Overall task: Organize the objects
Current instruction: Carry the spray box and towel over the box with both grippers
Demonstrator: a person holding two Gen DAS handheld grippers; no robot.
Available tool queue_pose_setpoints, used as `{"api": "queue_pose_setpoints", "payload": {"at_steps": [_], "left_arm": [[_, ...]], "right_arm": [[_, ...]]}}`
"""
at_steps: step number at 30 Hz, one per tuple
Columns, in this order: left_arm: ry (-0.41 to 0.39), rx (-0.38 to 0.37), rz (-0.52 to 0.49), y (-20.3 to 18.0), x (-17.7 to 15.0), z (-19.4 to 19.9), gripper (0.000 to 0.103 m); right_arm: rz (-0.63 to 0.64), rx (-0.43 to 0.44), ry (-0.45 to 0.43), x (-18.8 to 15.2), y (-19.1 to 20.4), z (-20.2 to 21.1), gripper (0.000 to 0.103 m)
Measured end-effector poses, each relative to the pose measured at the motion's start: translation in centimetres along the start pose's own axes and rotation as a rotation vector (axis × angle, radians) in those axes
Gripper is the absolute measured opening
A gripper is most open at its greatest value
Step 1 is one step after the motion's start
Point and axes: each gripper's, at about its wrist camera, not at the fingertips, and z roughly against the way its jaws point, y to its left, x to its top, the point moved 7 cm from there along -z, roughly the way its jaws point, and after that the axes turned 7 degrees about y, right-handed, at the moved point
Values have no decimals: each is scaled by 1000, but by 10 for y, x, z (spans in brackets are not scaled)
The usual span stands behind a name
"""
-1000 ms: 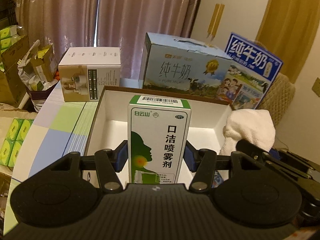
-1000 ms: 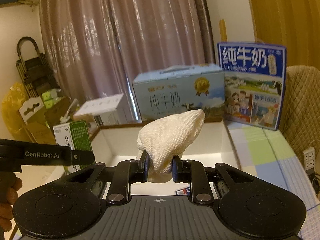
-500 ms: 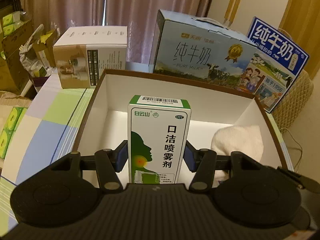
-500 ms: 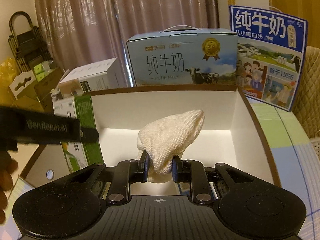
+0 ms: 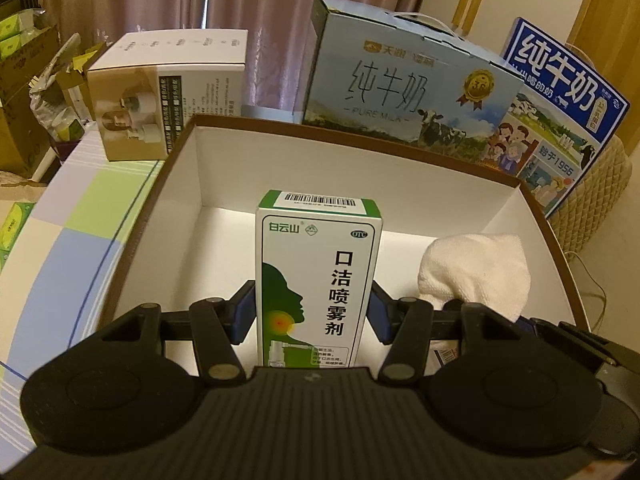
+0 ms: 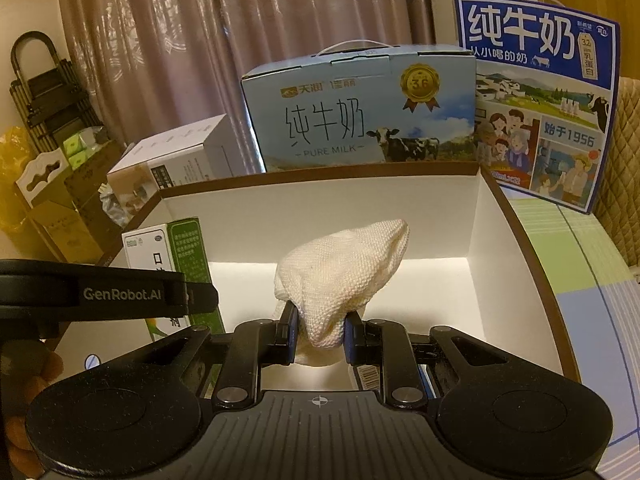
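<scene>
The left gripper (image 5: 312, 312) is clamped on a green-and-white medicine carton (image 5: 318, 276), its blue pads pressing the carton's two narrow sides about halfway up. The carton stands upright with the barcode flap on top. It is held over the open white box (image 5: 180, 200), inside the box's brown rim and nearer its left wall; whether its base touches the box floor cannot be told, as the gripper body hides it.

The right gripper (image 6: 318, 330) is closed on a white woven cloth (image 6: 344, 272), the jaws nearly together with the bunched lower end pinched between them. The rest of the cloth rises in a loose mound above the fingers. It too hangs inside the white box, nearer the right wall, and in the left wrist view it sits just to the right of the carton.

On the box floor beneath the right gripper, a small packet with a barcode (image 6: 368, 376) shows partly between the fingers; what it is cannot be made out.

Behind the white box's far wall stand a light blue milk case (image 6: 360, 112) with a carry handle and, to its right, a dark blue milk case (image 6: 540, 100). Beyond the box's far left corner a white and tan box (image 5: 168, 92) rests on the bench (image 5: 80, 240), which carries a checked cloth of pale green and blue.
</scene>
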Motion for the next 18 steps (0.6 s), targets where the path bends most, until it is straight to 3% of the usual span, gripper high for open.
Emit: {"api": "queue_pose_setpoints", "payload": {"at_steps": [18], "left_arm": [[9,-24,-25,-5,-4,-12,52]], "right_arm": [[2,-7,6,-3,-1,-4,19]]}}
